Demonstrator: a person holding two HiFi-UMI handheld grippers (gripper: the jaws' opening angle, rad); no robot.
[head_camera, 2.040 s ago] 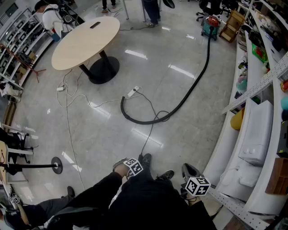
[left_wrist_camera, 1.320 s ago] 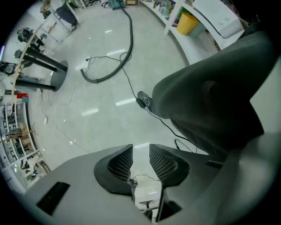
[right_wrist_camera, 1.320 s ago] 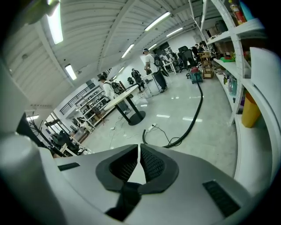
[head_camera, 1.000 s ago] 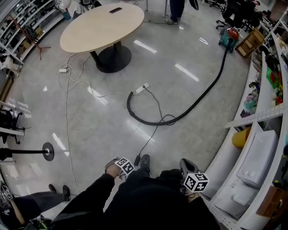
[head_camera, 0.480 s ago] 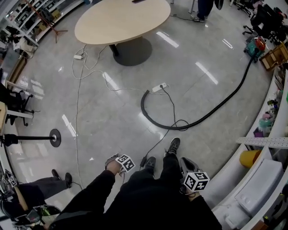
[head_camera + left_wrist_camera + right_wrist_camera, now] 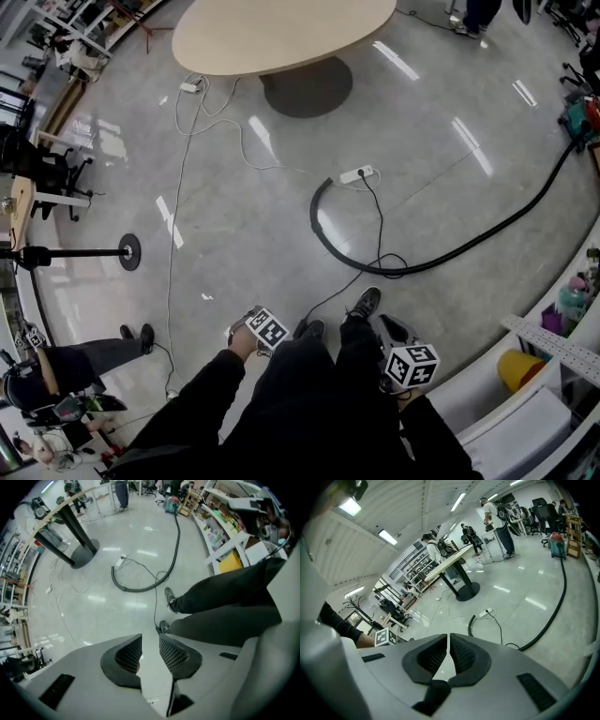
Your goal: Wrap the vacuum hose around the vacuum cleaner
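The black vacuum hose (image 6: 441, 262) lies on the floor and runs from the red and teal vacuum cleaner (image 6: 586, 114) at the far right. It curves in an arc to its free end (image 6: 321, 192) beside a white power strip (image 6: 359, 175). My left gripper (image 6: 244, 323) hangs by my left leg, pointing down, open with nothing between its pads (image 6: 129, 654). My right gripper (image 6: 390, 328) is by my right leg, shut and empty. Both are well short of the hose. The hose (image 6: 174, 545) and vacuum cleaner (image 6: 170, 504) also show in the left gripper view, and the hose (image 6: 555, 607) and vacuum cleaner (image 6: 556, 543) in the right gripper view.
An oval wooden table (image 6: 281, 33) on a dark round base stands at the back. White cables (image 6: 211, 122) and a black cord (image 6: 375, 234) trail over the floor. White shelving (image 6: 553, 356) curves along the right. A stand's round base (image 6: 129, 251) and a seated person (image 6: 66, 375) are at the left.
I have walked toward the hose: its free end and the table sit nearer and lower in the head view. Both grippers have stayed by my legs with their jaws unchanged.
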